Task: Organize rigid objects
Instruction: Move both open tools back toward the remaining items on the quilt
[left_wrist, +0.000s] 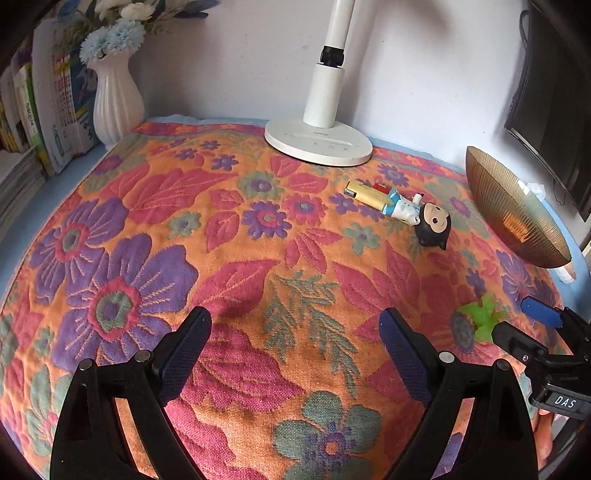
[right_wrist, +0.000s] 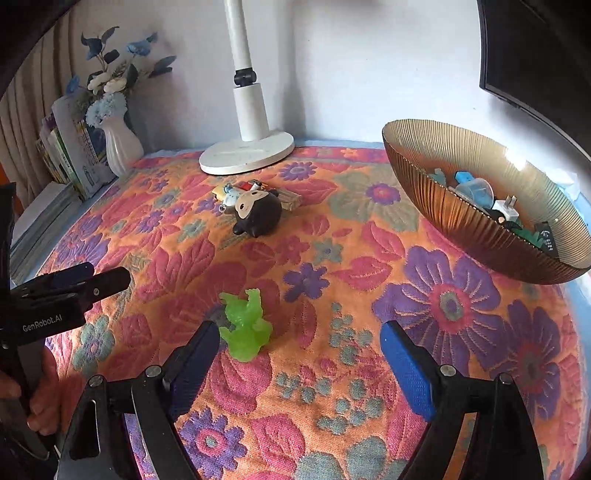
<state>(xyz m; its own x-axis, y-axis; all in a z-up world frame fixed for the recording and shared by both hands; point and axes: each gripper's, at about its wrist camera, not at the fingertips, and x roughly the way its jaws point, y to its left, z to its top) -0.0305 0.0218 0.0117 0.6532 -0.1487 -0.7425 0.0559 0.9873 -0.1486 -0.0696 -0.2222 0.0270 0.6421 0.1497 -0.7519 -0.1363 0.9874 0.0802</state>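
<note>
Table (right_wrist: 332, 266) carries a floral quilted cloth; on it we note, by size, a white lamp base (right_wrist: 246, 154), a ribbed gold bowl (right_wrist: 476, 221) at the right edge, a dark-haired doll figurine (right_wrist: 255, 214) lying on its side, a yellow lighter (left_wrist: 364, 194) touching the doll's feet, and a translucent green figurine (right_wrist: 243, 325).

Right claw (right_wrist: 299, 354): jaws wide apart, holding nothing. Left claw (left_wrist: 295, 332): likewise wide apart and empty, over bare cloth.

Key relation: the green figurine lies on the cloth just ahead of the right claw and off to its left, touching or nearly touching the inner face of the left finger, not centred in the gap. It looks squat, with no clear long axis that we can read; raised limbs point away from the claw. We judge the right hand the nearer one by far; a small shift left should centre the piece before closing. From the left wrist the same figurine (left_wrist: 480, 317) sits well off to the right, partly behind the right claw (left_wrist: 524, 325).

View differences: only the right wrist shows the bowl's contents, already several small items including a white plug. Only the left wrist shows the lighter's full length.
</note>
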